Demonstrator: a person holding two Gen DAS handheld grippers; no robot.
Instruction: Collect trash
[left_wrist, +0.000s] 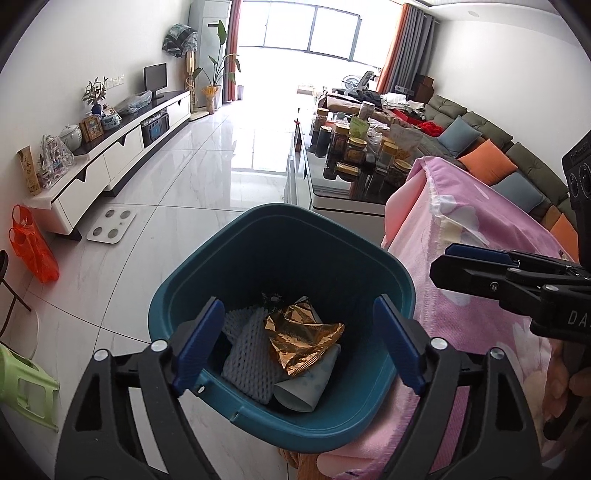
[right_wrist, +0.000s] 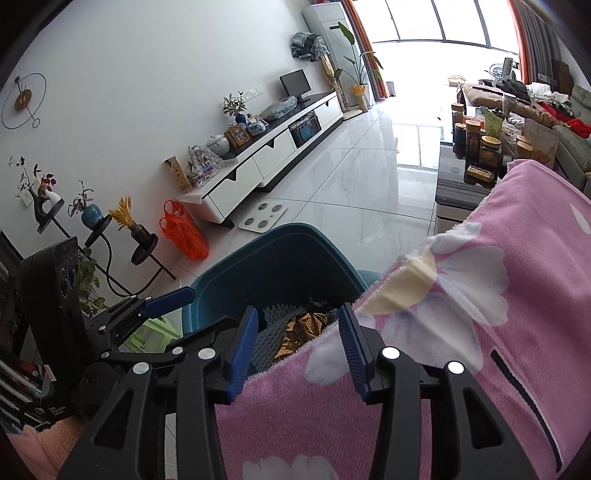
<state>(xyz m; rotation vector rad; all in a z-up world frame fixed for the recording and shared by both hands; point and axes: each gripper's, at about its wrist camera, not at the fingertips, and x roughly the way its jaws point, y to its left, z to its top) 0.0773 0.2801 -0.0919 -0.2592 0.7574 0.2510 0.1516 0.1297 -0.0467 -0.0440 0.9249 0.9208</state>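
A teal trash bin (left_wrist: 280, 212) stands on the floor beside a pink flowered blanket (left_wrist: 480, 221). Inside lie a gold foil wrapper (left_wrist: 303, 339), a white foam net (left_wrist: 247, 354) and a paper cup (left_wrist: 310, 387). My left gripper (left_wrist: 298, 306) hangs open over the bin's near rim, nothing between its blue pads. My right gripper (left_wrist: 441, 262) reaches in from the right above the blanket. In the right wrist view, that gripper (right_wrist: 299, 310) stands open over the blanket's edge (right_wrist: 480, 332). The bin (right_wrist: 280, 236), wrapper (right_wrist: 299, 332) and net (right_wrist: 277, 314) show beyond it.
An orange plastic bag (left_wrist: 33, 251) and a white scale (left_wrist: 112, 223) lie on the tiled floor by the long TV cabinet (left_wrist: 110, 155). A green stool (left_wrist: 22, 384) sits at the near left. A coffee table (left_wrist: 343, 192) with jars and a sofa (left_wrist: 498, 155) stand behind the blanket.
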